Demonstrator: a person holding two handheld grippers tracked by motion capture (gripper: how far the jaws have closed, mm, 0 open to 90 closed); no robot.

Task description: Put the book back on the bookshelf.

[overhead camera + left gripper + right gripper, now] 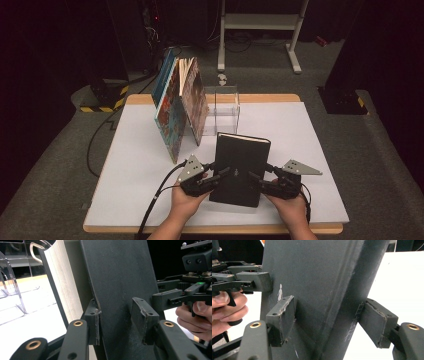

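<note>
Dark carpet surrounds our white table [310,150], where two picture books [177,107] lean against a clear stand [222,107]. We have the black notebook [240,167] raised near the front edge. Our left gripper [220,176] pinches its cover; our right gripper [256,179] straddles the spine, one pad apparently touching. Shelving it remains.

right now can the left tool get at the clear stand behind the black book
Probably not yet. The left tool is clamped on the black book's cover, and that book and the leaning books stand between it and the clear stand.
</note>
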